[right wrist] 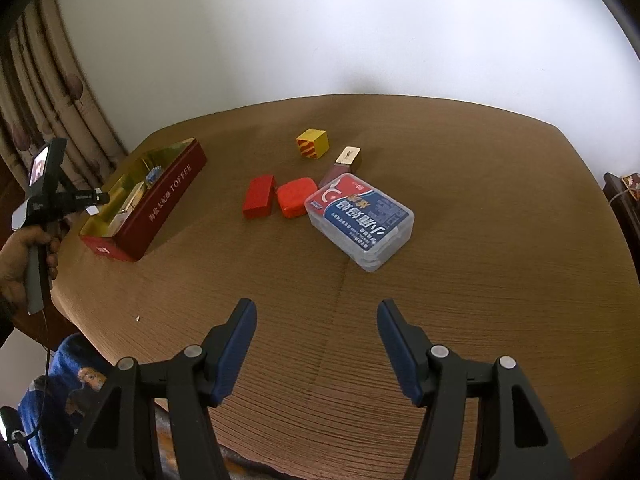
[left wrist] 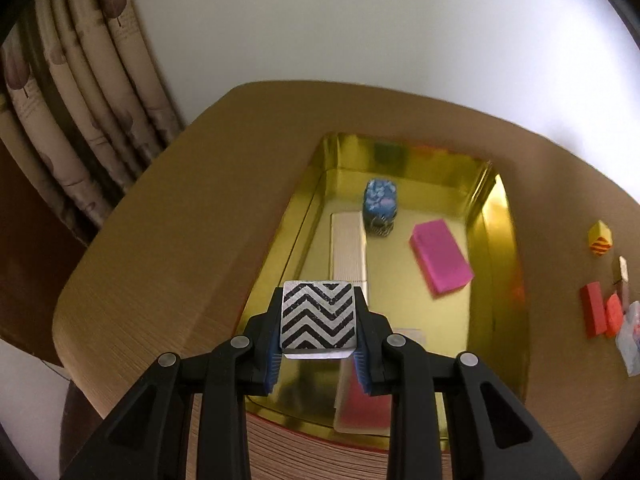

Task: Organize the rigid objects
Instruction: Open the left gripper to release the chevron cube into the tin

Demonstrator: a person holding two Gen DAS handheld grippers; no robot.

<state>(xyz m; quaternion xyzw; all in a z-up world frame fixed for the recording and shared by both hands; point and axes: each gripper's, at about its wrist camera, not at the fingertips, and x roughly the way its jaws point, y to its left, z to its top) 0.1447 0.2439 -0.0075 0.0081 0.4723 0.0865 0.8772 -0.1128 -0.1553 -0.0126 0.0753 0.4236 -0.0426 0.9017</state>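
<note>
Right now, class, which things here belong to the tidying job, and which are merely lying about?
Part of the job:
- chevron block in the left gripper
- toffee tin
- pink block
- yellow cube
- red block
- open right gripper

Just there:
- curtain
- table

Looked like home, probably living room: patterned curtains (left wrist: 80, 92), plain wall (right wrist: 360, 28), wood-grain table (right wrist: 440, 280).

Black hand-held gripper (right wrist: 316, 350) frames — silver pivot screws, blue ribbed pads (right wrist: 236, 354) — bare hand (right wrist: 18, 264).
</note>
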